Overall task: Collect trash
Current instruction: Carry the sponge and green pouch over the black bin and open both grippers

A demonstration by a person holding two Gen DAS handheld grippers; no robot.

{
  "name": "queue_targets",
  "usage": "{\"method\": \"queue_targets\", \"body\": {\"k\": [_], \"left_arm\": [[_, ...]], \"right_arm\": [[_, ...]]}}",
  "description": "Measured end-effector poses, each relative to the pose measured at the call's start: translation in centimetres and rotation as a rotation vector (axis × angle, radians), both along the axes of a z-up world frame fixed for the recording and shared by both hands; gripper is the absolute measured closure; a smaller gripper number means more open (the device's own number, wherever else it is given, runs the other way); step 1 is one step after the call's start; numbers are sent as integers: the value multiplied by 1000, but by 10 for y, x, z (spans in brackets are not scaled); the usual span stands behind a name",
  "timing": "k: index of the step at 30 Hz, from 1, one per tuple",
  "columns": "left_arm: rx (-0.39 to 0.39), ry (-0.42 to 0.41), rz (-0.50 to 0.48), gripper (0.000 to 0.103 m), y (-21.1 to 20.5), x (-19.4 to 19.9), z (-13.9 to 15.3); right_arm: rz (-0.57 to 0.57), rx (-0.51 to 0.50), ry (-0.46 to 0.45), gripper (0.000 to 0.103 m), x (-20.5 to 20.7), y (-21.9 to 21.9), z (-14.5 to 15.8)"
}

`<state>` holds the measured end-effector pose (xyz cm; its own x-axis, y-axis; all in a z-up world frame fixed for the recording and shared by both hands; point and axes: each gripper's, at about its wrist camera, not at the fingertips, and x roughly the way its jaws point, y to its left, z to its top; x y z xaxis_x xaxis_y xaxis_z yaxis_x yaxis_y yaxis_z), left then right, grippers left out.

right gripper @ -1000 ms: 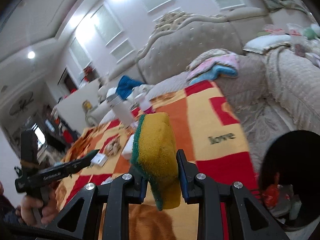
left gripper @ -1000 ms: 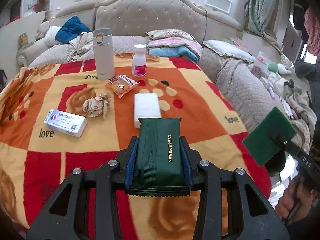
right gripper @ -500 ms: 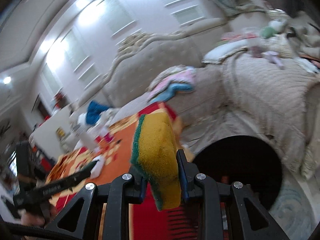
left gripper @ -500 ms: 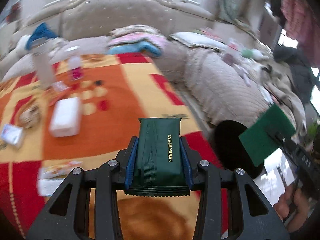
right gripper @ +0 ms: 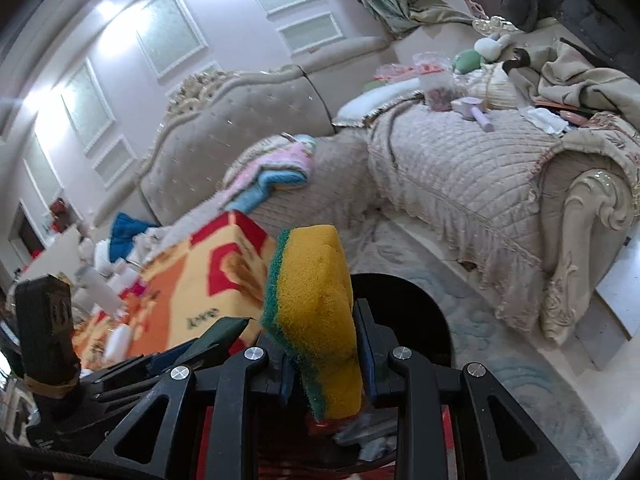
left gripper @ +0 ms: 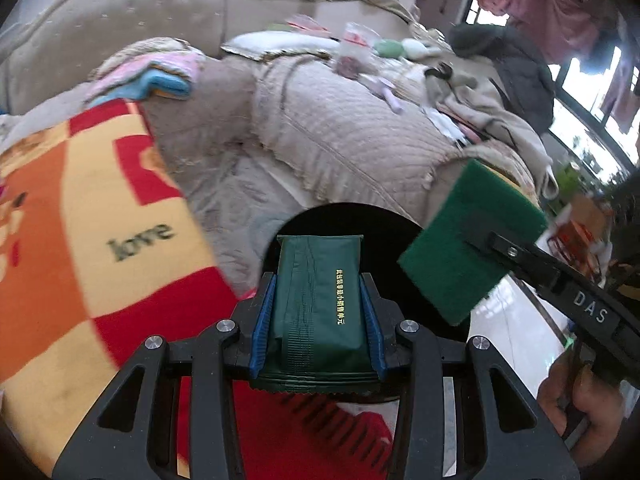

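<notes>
We stood in a home living room: tufted sofa, quilted covers, patterned blanket, strewn clothes.

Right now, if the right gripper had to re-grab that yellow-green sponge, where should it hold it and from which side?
Probably as it is held now: the right gripper pinches the sponge across its thin dimension, one pad on the yellow foam face, one on the green scrub face, coming in from the lower edge. The broad flat faces suit the pads; the foam squashes, so grip near the middle.

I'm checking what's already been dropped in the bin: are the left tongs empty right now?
No, the left tongs are clamped on a dark green packet, held over the black bin.
</notes>
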<state>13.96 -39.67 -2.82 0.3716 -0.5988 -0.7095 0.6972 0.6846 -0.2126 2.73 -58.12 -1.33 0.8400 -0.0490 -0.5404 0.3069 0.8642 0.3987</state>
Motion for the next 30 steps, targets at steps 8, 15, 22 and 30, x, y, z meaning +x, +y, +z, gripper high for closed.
{"method": "queue_targets", "body": {"k": [8,15,22,30], "left_arm": [[10,28,-51,65,-11,0,-8],[55,84,-36,63,-16,10,-23],[20,79,-6,55,-7,8,-16],[13,41,59,55,9,9,-6]], "right_arm": [[-80,15,83,78,20,-16,-18],[-88,15,150,78,29,-13,-28],[-142,56,114,60,17,-23,-26],[-159,55,77,60,13,-21,-15]]}}
